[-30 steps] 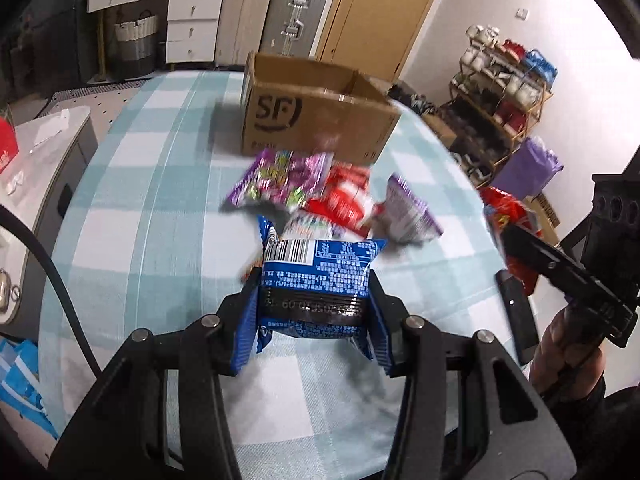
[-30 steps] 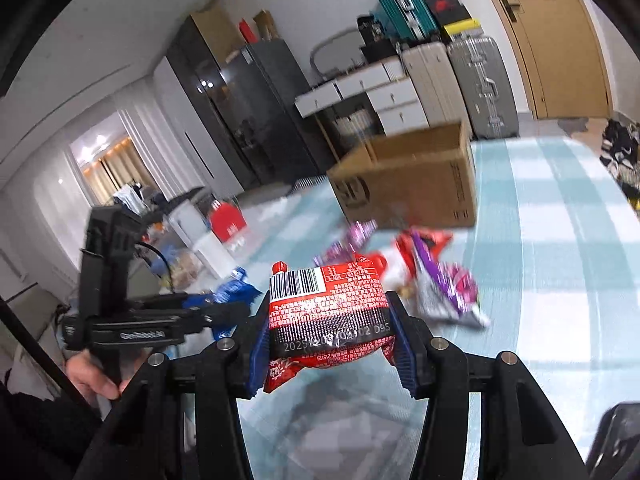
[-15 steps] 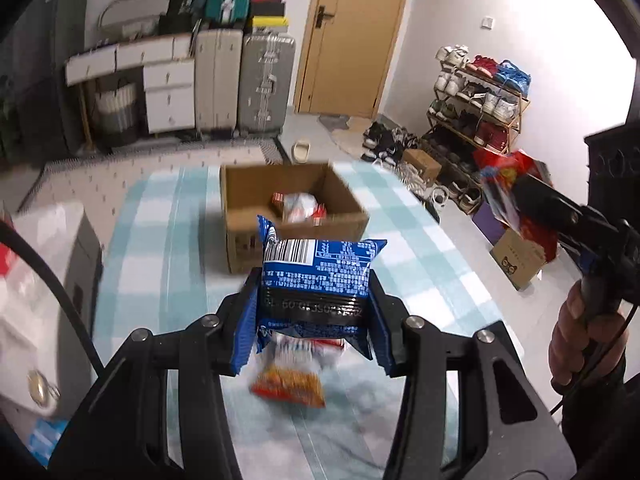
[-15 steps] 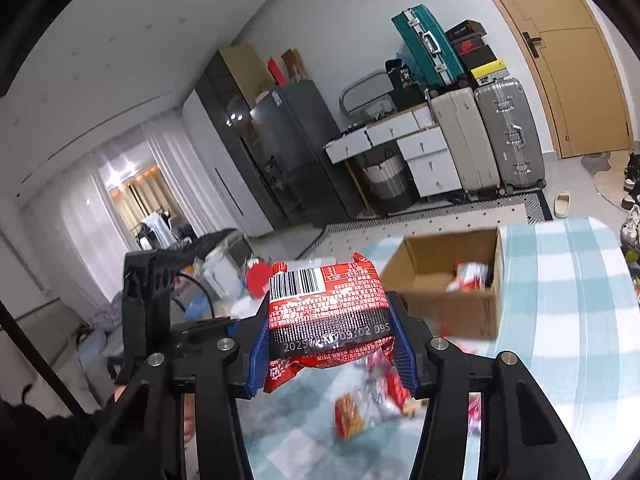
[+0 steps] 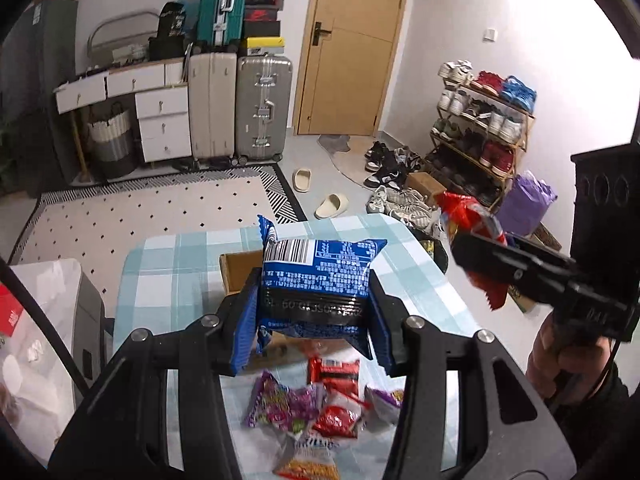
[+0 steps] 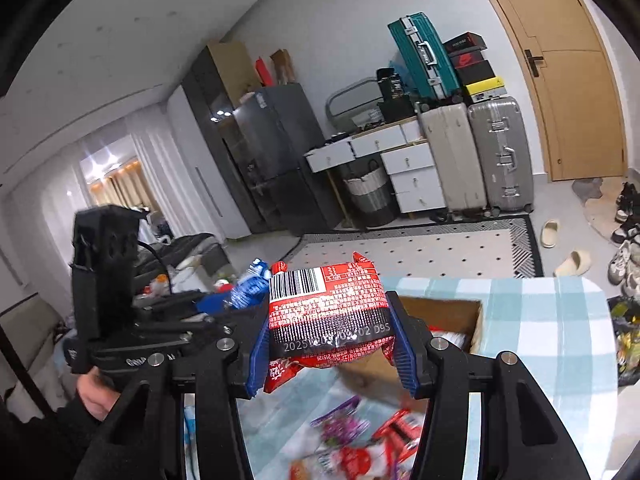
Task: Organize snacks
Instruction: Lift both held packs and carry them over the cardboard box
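left gripper (image 5: 314,312) clamps blue snack packet (image 5: 316,280) | right gripper (image 6: 330,344) clamps red snack packet (image 6: 328,312) | both above cardboard box (image 6: 456,316) on checked table (image 6: 540,320)

Red snack packet (image 6: 326,312): barcode up top, black band stamped "2025" then partly legible digits, "02 D9S". Blue snack packet (image 5: 316,284): barcode, fine print unreadable, black band digits upside down, illegible.

Cardboard box (image 5: 232,268): mostly hidden behind the blue packet (image 5: 316,280); contents unseen.
Snack pile (image 6: 352,448): blurred near the table's near edge, cut off below.
Box interior (image 6: 448,320): partly masked by the red packet (image 6: 328,312).
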The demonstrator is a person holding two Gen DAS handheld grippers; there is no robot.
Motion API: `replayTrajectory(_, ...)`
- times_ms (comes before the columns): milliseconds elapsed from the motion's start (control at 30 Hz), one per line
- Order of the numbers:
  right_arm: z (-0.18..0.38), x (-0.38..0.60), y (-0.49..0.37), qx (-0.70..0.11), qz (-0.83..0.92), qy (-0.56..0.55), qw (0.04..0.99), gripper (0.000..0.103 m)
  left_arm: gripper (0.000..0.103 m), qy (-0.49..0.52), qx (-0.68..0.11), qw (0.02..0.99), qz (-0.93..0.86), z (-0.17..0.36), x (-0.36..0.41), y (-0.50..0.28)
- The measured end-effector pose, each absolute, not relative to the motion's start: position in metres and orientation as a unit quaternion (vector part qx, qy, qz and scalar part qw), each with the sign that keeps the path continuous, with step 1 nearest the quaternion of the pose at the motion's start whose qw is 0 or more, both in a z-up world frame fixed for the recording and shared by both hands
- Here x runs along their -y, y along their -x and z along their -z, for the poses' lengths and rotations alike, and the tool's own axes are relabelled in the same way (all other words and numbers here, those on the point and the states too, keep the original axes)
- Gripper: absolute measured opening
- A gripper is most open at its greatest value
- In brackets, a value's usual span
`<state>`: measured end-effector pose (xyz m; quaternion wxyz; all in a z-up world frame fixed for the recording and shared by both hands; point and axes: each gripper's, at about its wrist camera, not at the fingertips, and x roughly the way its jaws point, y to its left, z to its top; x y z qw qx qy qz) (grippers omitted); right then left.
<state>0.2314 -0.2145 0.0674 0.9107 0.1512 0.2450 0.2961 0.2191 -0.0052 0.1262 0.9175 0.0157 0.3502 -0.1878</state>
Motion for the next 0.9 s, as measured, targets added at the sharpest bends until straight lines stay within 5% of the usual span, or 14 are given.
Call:
replayTrajectory(333, -0.052, 0.201, -0.321, -0.282, -0.268, -0.132, 0.912, 0.052, 0.045, -0.015, -0.395, 0.903, 0.168, -0.095, 0.008, -0.325)
replayTrajectory(900, 0.048, 0.193, -0.408, -0.366, -0.245, -0.111, 0.891, 0.052, 0.045, -0.029, -0.466, 0.868, 0.168, 0.036, 0.022, -0.404)
